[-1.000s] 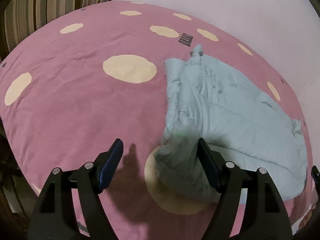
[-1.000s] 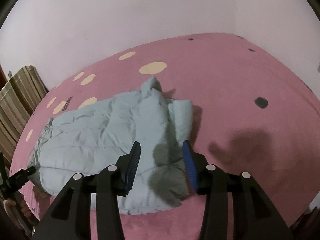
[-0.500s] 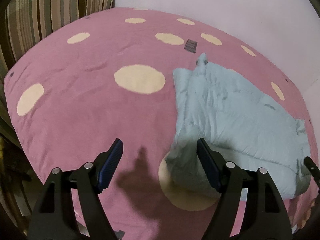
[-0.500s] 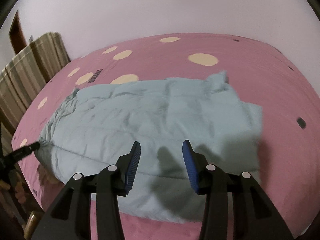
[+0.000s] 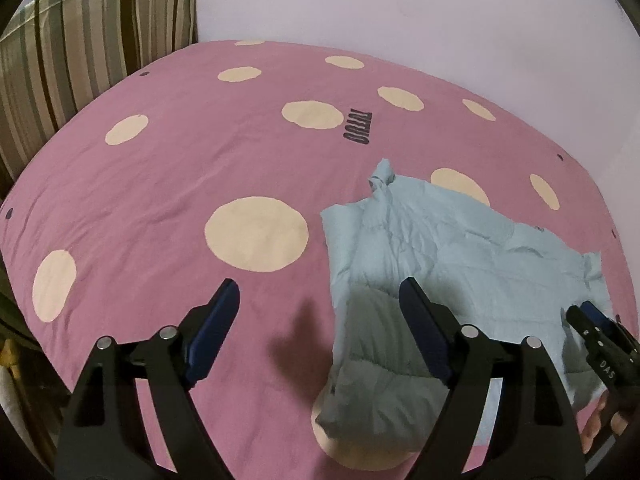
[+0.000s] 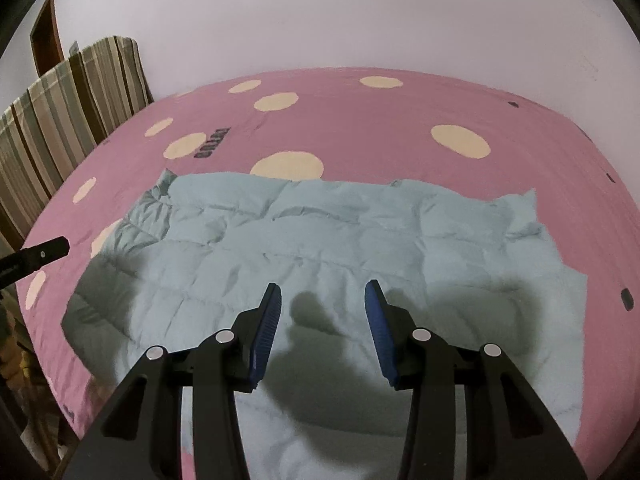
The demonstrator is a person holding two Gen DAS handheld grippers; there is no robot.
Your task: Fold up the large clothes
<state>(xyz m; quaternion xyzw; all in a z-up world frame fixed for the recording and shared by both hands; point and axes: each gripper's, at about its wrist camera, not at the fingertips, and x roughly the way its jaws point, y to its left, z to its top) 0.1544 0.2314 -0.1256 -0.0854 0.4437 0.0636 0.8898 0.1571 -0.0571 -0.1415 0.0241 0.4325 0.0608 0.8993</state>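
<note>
Hovering left claw (image 5: 316, 300) wide, just widened, empty, right claw (image 6: 322, 300) half-open, empty, jacket (image 6: 340, 240) hem cut off

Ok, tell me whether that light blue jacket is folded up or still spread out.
Partly folded. The light blue jacket lies as a broad quilted slab on the pink bedspread, side panels doubled over the body, no compact bundle yet.
</note>
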